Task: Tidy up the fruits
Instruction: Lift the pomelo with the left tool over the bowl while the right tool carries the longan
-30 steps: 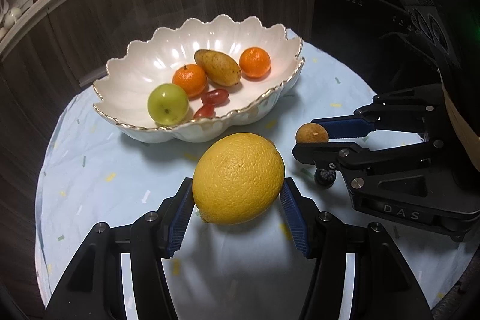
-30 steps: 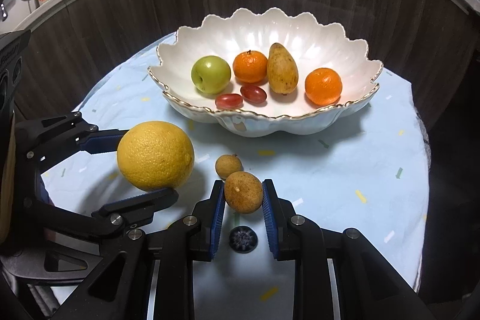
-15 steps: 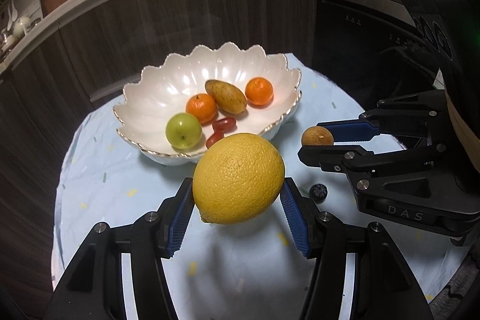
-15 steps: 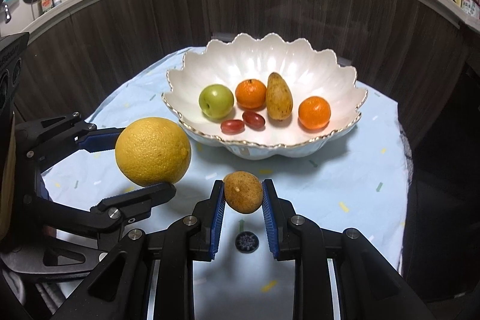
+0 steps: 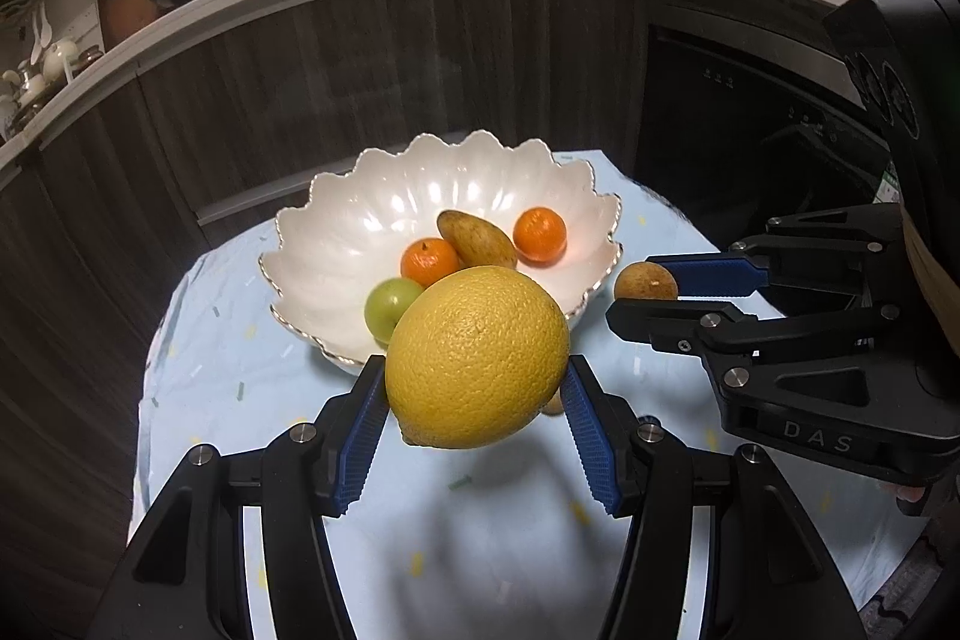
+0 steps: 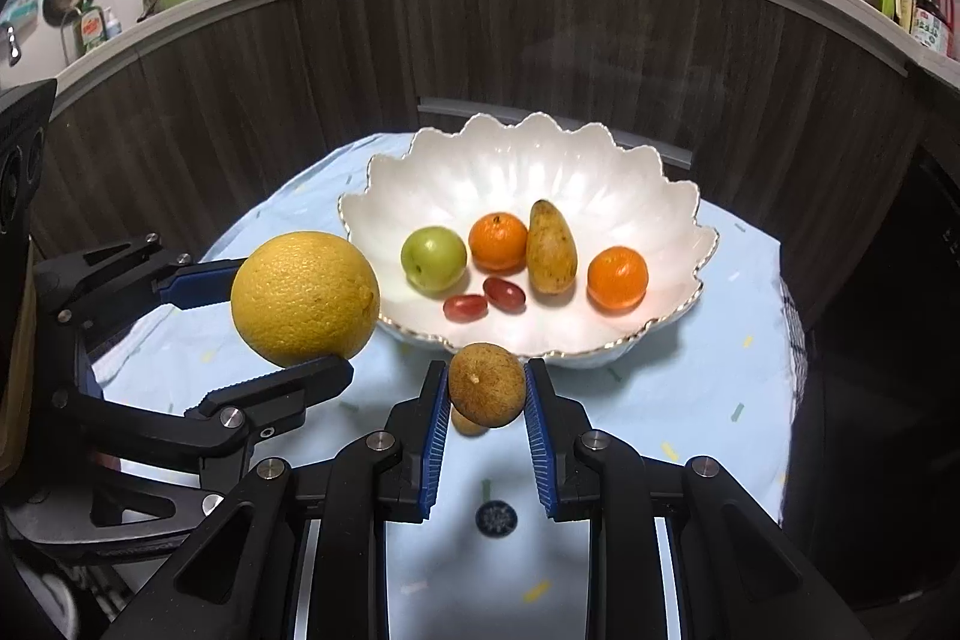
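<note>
Your left gripper (image 5: 477,415) is about half open, both blue pads pressed on the lemon (image 5: 477,357), which hangs clear above the cloth (image 5: 240,370), just short of the bowl (image 5: 336,244). Your right gripper (image 6: 487,415) is nearly closed, pinching a small brown fruit (image 6: 486,384) off the cloth, near the bowl's front rim. A second brown fruit (image 6: 465,424) lies on the cloth under it. A dark berry (image 6: 496,518) sits between the right fingers, lower down.
</note>
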`<state>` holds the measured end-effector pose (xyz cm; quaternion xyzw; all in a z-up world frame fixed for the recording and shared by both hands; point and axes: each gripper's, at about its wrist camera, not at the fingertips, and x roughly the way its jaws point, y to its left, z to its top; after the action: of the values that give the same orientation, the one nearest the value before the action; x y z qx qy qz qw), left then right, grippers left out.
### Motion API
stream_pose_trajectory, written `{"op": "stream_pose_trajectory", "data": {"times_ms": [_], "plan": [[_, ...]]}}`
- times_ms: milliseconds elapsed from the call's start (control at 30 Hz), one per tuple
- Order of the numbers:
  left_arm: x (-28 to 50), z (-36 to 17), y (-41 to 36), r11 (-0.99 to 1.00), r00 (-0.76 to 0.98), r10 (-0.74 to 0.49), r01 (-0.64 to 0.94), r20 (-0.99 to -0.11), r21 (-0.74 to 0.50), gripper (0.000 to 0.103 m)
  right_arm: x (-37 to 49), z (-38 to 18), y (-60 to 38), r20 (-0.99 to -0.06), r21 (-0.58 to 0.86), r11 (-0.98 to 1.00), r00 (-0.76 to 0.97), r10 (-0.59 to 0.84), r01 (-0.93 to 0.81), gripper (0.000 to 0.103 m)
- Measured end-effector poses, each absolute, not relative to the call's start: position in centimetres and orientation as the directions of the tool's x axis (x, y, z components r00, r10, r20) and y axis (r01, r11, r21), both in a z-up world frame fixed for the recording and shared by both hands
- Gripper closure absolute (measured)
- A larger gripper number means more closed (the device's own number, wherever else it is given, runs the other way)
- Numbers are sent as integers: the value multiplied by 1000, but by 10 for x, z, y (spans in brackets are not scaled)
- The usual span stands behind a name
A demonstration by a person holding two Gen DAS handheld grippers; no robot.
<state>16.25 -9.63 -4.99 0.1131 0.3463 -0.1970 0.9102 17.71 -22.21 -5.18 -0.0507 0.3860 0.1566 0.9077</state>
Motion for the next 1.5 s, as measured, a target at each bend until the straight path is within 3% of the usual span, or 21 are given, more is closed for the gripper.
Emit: {"op": "stream_pose_trajectory", "data": {"times_ms": [767,1500], "plan": [[221,-19,-86,926,733,-243,371,-635,75,46,223,-24,-229,-668,54,974,717,199,-220,77],[298,-34,-71,951,730,-196,304,-654,54,46,293,-34,-237,-687,45,996,722,82,-70,77]]}}
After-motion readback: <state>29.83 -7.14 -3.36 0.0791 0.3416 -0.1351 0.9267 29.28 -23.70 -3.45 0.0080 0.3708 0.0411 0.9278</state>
